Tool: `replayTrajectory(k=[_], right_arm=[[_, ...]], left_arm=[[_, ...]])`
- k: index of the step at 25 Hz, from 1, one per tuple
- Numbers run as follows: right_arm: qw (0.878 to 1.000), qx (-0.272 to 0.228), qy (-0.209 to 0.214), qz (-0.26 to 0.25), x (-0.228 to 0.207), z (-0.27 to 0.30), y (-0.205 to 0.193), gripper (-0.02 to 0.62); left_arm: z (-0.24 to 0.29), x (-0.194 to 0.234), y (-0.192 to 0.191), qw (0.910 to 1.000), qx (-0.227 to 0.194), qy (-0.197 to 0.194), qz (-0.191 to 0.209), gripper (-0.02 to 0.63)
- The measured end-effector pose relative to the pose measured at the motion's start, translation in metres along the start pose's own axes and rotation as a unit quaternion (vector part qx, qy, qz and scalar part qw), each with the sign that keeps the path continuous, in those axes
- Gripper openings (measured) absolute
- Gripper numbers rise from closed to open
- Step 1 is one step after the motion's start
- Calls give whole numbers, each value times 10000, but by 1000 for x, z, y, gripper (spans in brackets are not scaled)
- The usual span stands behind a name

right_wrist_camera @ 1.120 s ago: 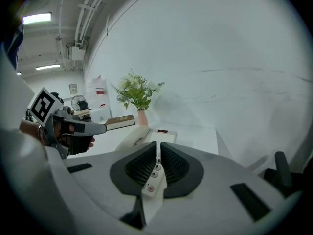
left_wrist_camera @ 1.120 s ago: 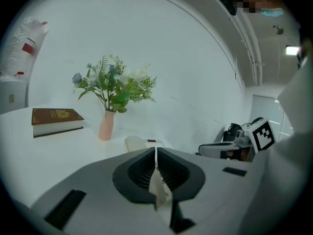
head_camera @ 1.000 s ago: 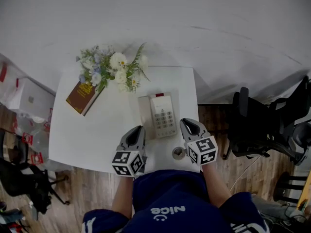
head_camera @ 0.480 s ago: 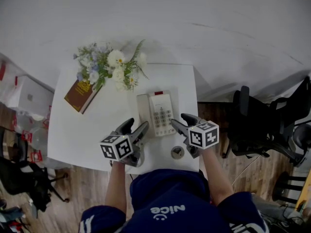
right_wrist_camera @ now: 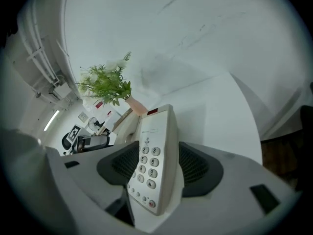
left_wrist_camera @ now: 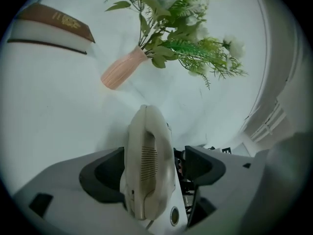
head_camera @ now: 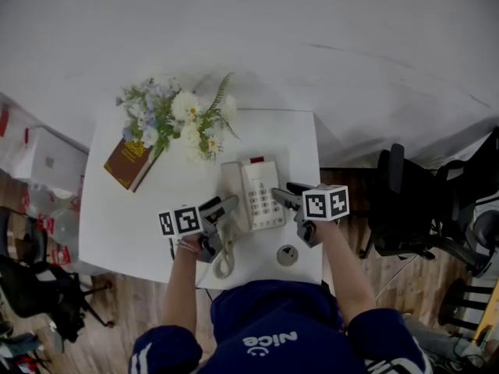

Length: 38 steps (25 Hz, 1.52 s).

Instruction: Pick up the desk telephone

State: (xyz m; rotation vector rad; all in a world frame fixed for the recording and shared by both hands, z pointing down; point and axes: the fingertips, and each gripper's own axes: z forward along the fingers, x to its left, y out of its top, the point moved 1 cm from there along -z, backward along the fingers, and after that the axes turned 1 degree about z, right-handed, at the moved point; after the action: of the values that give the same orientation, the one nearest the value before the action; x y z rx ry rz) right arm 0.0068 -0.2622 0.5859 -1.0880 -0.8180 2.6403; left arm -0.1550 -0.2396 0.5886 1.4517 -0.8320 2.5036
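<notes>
Both grippers have sunk toward the tabletop (head_camera: 148, 209) near its front edge, jaws just spreading: left gripper (left_wrist_camera: 149, 164) straddles the handset (left_wrist_camera: 146, 155), right gripper (right_wrist_camera: 156, 166) the desk telephone (right_wrist_camera: 155, 155). Likely light, slick plastic; clamp its sides.

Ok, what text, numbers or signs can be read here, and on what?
"nice": on the person's shirt, upside down.
"2 3 5 6 8 9 0 #": keys of the desk telephone.
Gold print on the book: too blurred to read.
Small label above the keys: too small.
</notes>
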Motion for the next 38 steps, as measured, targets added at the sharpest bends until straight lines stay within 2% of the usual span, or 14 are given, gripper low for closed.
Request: replayTrajectory(k=[4, 9, 13, 17, 20, 24, 31, 38], right_arm=[[9996, 280, 66, 80, -9, 12, -4, 253], [9984, 452, 240, 230, -14, 25, -5, 253], [9974, 488, 434, 291, -16, 33, -5, 258], [9920, 544, 780, 831, -16, 36, -8, 258], [9871, 608, 906, 1171, -17, 37, -9, 252], [9772, 676, 1104, 1684, -17, 39, -12, 238], [9787, 620, 1079, 1633, -17, 39, -11, 236], [9826, 359, 907, 1580, -17, 36, -12, 233]], left_arm=[[7, 4, 6, 9994, 104, -234, -241, 380], [19, 10, 6, 9986, 250, -267, -388, 379], [27, 11, 10, 9974, 123, -366, -611, 379], [32, 18, 7, 9948, 146, -581, -825, 380], [35, 14, 5, 9915, 353, -807, -961, 380], [35, 14, 5, 9911, 558, -844, -862, 380], [35, 15, 6, 9927, 422, -792, -807, 383], [33, 14, 5, 9930, 256, -766, -864, 383]])
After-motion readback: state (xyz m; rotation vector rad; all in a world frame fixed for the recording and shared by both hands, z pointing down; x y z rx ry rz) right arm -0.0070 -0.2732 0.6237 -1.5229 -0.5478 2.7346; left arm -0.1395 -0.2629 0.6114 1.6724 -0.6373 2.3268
